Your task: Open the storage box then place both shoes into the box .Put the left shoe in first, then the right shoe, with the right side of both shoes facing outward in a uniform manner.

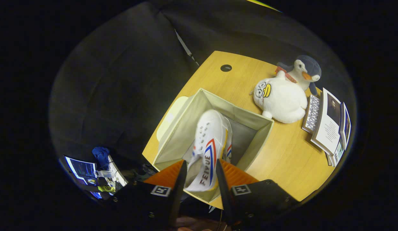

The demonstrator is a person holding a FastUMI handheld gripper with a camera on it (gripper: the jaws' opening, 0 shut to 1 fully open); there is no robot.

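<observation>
Black two-finger gripper (200, 179) clamped narrow on heel of white canvas shoe with red and blue stripes (209, 147), toe pointing into open beige fabric storage box (186, 128) on wooden table (282, 160). Second shoe (228, 146) mostly hidden behind it. Beyond: plush penguin (284, 93), stacked books (329, 125).

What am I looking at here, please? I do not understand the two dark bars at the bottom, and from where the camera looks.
The camera rides on a hand-held gripper and looks down along its two fingers, the dark bars. They press on a white shoe, held over an open storage box; a second shoe seems to be just behind it. The box stands on a wooden table. Beyond it lie a plush penguin and some books.
</observation>
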